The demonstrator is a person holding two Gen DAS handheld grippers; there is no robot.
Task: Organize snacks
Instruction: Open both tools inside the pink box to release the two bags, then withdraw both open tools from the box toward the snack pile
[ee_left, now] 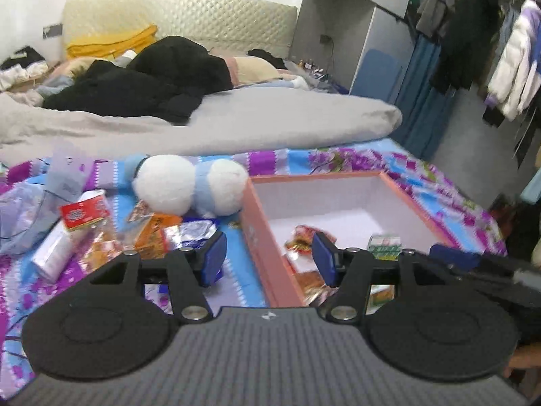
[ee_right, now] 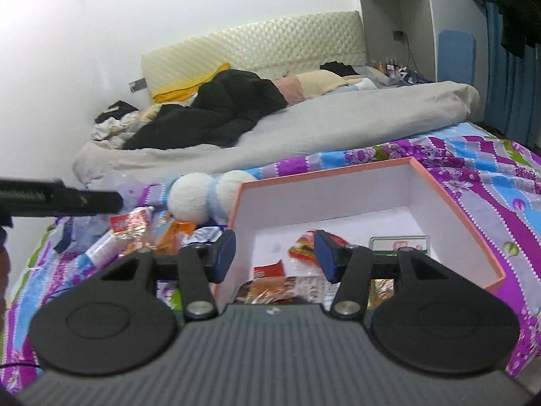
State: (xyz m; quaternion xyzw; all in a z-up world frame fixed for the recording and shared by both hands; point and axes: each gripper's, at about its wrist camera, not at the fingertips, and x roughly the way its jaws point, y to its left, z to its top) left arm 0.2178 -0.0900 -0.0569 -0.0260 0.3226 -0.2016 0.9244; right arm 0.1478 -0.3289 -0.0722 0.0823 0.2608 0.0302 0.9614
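Snacks (ee_left: pixel 111 233) mostly loose on the bed's flowered sheet (ee_left: pixel 355 160), left of the pink box (ee_left: pixel 267 253); a few packets (ee_right: pixel 304 248) already inside. Left gripper (ee_left: pixel 268 258) fingers about half open, empty, straddling the box's near wall. Right gripper (ee_right: pixel 275 253) fingers likewise parted, holding nothing, above the box interior. Beyond the pile, a white-and-blue plush toy (ee_left: pixel 189 191) against the box. Judged early: most of the sorting left.

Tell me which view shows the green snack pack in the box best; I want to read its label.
The right wrist view: the green snack pack lies almost whole on the box floor. In the left wrist view, gripper linkage partly hides it.
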